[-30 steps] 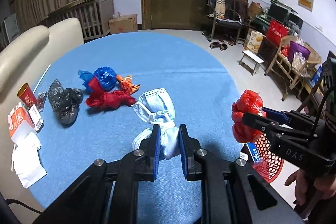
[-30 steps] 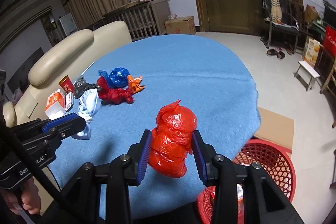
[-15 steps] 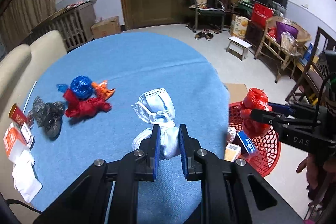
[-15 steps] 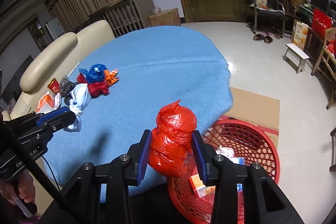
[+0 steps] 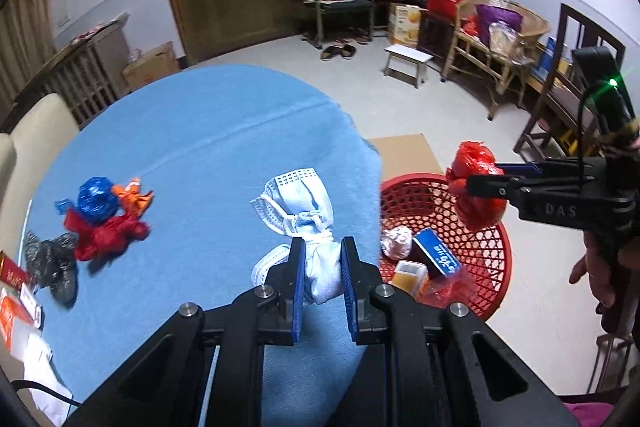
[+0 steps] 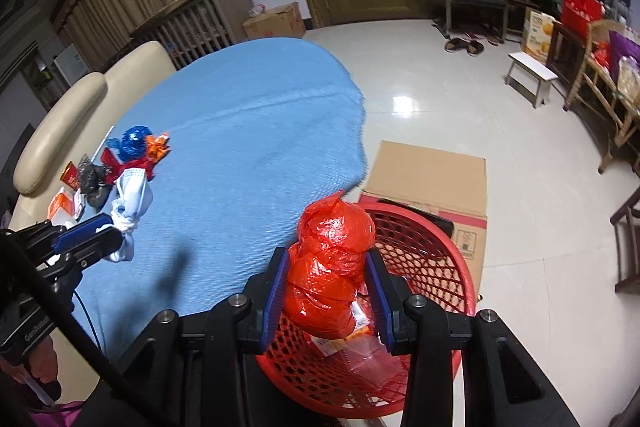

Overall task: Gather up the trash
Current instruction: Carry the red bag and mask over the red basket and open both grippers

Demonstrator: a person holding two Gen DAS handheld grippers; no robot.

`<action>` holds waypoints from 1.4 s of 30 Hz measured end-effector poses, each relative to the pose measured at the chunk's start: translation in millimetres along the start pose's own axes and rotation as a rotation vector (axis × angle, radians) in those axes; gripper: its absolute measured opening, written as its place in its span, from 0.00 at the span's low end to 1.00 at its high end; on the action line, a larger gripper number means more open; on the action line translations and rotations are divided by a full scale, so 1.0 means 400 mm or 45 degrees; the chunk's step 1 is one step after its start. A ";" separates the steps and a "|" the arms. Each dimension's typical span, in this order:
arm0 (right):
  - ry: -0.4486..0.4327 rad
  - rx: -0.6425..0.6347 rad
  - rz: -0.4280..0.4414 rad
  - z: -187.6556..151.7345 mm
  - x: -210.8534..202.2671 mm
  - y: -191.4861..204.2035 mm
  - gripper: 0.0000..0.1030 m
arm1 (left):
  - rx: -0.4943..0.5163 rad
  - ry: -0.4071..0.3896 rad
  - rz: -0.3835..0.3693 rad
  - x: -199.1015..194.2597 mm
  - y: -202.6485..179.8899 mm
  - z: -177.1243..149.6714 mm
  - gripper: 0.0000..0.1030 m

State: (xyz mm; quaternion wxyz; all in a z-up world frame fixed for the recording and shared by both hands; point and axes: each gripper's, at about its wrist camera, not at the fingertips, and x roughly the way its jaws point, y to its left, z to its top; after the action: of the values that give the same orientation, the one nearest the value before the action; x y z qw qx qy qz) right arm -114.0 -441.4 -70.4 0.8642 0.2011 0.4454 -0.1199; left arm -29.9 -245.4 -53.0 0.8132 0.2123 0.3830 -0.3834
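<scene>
A: Why is the right claw (image 6: 326, 291) hanging out past the edge of the bench (image 6: 248, 131)?

B: It is clenched on a knotted red bag (image 6: 332, 267), and the red basket (image 6: 440, 259) stands on the floor right below it. My guess is the bag is held there so it can drop straight in.

A: And the left claw (image 5: 323, 277)?

B: Clamped on a bundle of face masks (image 5: 308, 223), gripped low at the knot so the loose ends flop forward. It hangs over the bench near the edge, just beside the basket, probably next to be dropped.

A: Is anything in the basket yet?

B: Yes: a blue box (image 5: 436, 251), a yellow carton (image 5: 406, 275) and a crumpled wrapper (image 5: 396, 241).

A: What remains?

B: A heap of blue, orange and red bags (image 5: 106, 215) and a black bag (image 5: 52, 263) at the far side of the bench, well apart from both claws.
</scene>
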 end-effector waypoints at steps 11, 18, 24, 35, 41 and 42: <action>0.035 0.094 -0.013 -0.012 0.027 -0.054 0.40 | 0.059 0.065 -0.162 0.055 -0.045 0.006 0.17; 0.044 0.107 -0.019 -0.015 0.033 -0.069 0.40 | 0.114 0.109 -0.165 0.098 -0.078 0.024 0.17; 0.056 0.131 -0.039 -0.019 0.041 -0.095 0.40 | 0.172 0.126 -0.163 0.117 -0.109 0.033 0.18; 0.075 0.191 -0.051 -0.030 0.054 -0.144 0.41 | 0.234 0.182 -0.174 0.149 -0.152 0.029 0.18; 0.089 0.205 -0.049 -0.034 0.060 -0.154 0.42 | 0.259 0.182 -0.202 0.150 -0.175 0.031 0.19; 0.094 0.207 -0.048 -0.034 0.061 -0.157 0.42 | 0.266 0.180 -0.205 0.151 -0.179 0.032 0.19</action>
State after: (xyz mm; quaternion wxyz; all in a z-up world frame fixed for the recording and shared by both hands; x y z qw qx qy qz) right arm -133.9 -491.6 -112.7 0.8256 0.2663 0.4695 -0.1643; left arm -55.5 -325.6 -96.2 0.7243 0.2910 0.4132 -0.4691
